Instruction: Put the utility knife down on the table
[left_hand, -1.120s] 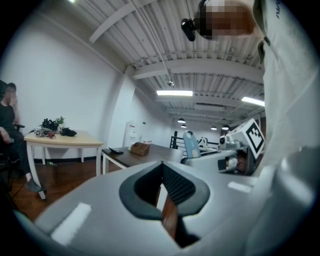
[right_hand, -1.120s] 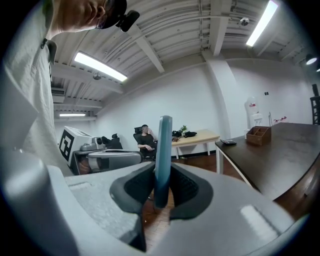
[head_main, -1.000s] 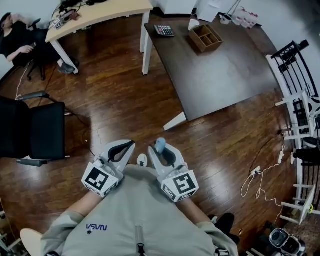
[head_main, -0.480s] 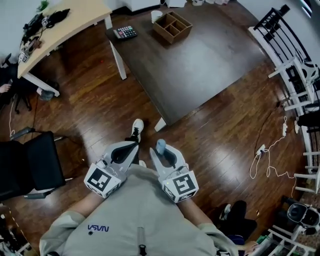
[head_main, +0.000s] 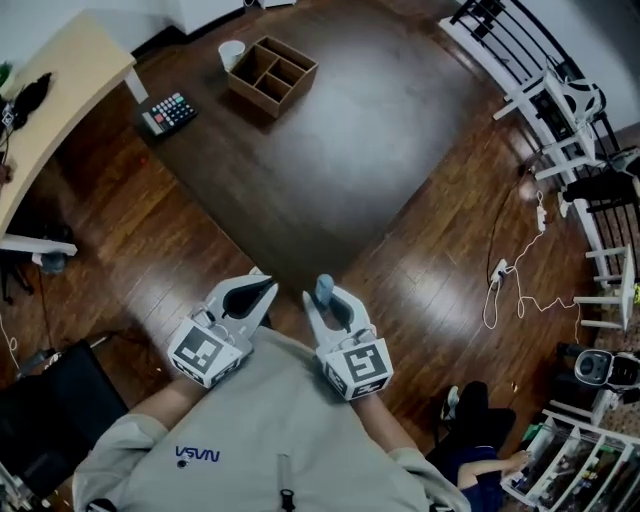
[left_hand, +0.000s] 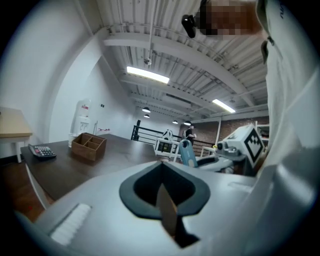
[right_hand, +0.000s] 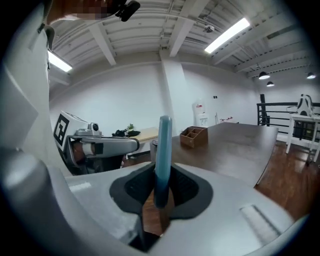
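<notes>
A blue utility knife (head_main: 322, 290) stands upright between the jaws of my right gripper (head_main: 323, 300), which is shut on it; in the right gripper view the knife (right_hand: 163, 160) rises from the closed pads. My left gripper (head_main: 266, 289) is beside it, jaws together with nothing between them. Both are held close to my body, just short of the near corner of the dark brown table (head_main: 340, 150). In the left gripper view the knife (left_hand: 188, 152) shows to the right, beyond the left gripper (left_hand: 165, 200).
A wooden divided box (head_main: 271, 74), a calculator (head_main: 168, 110) and a white cup (head_main: 231, 52) sit at the table's far left. A light desk (head_main: 50, 110) stands left, white racks (head_main: 565, 95) right, cables (head_main: 510, 290) on the floor, a black chair (head_main: 40, 420) lower left.
The table has swung from the upper right to straight ahead and come much closer to both grippers. The knife stays gripped in the right gripper; the left stays shut.
</notes>
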